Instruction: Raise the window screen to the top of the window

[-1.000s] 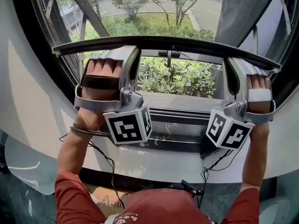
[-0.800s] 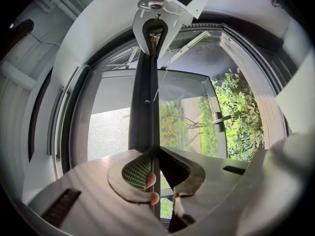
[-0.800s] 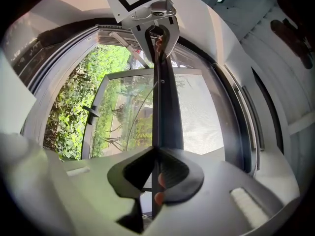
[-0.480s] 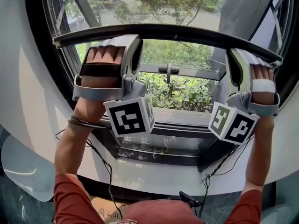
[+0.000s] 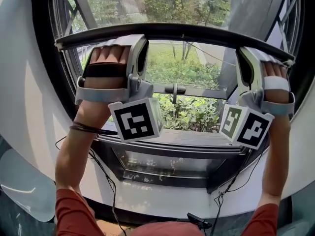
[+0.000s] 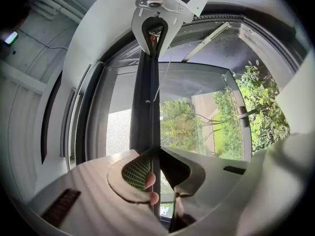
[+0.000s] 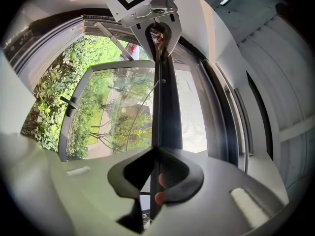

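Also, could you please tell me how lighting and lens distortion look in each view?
Head view: bright daylight behind, so the screen bar reads near-black, and the wide lens bows it. Left gripper view: heavy fisheye, black corners, the window frame curved. Right gripper view: likewise, the bar silhouetted.

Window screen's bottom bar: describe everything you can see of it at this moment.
The bottom bar is a slim, dark, metal-looking rail spanning the window opening, roughly level, well above the sill. Fine mesh sits above it; below it the view outside is unscreened. The left gripper and right gripper each clamp it near one end, the bar between their jaws; the left's jaws have just been opening slightly.
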Available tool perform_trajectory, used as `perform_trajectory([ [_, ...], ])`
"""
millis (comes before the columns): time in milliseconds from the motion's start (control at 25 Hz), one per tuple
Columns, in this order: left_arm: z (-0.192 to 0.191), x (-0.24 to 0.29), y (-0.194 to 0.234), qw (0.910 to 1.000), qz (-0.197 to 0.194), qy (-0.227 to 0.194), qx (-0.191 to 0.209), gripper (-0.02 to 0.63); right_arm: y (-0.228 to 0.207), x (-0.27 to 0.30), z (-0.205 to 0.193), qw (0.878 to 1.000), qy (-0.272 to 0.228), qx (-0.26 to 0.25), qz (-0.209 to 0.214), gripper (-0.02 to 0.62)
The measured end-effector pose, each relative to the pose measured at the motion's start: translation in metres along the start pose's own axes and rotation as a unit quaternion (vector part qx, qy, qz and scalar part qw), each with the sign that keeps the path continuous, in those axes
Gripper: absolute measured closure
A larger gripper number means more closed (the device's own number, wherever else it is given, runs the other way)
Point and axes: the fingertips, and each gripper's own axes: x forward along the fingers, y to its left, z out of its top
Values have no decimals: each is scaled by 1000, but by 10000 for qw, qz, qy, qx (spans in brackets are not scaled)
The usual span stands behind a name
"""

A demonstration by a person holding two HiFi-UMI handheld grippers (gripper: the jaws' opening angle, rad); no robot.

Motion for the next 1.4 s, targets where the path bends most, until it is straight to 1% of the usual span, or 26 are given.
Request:
perform_trajectory([
  [160,1,3,5,9997,239,-14,34,543,-5,4,-2,9998,29,-64,-202,546],
  [280,0,17,28,9993,377,2,-20,542,-28,17,-4,9993,27,-38,-367,546],
  [400,-2,30,52,9994,350,28,-64,541,-53,30,-5,9992,50,-52,-395,546],
  [480,-2,32,56,9994,325,49,-56,542,-57,32,-5,9991,63,-97,-417,546],
  [680,-4,33,59,9989,464,45,-50,541,-64,33,-4,9979,122,-143,-620,548],
  [1000,-8,64,112,9980,610,148,-48,540,-119,65,-7,9971,199,-105,-732,549],
  [1200,-6,71,126,9976,668,149,-84,540,-135,73,-8,9963,239,-201,-799,551],
  [1400,-7,82,143,9970,752,166,-86,538,-155,82,-11,9946,265,-236,-976,563],
])
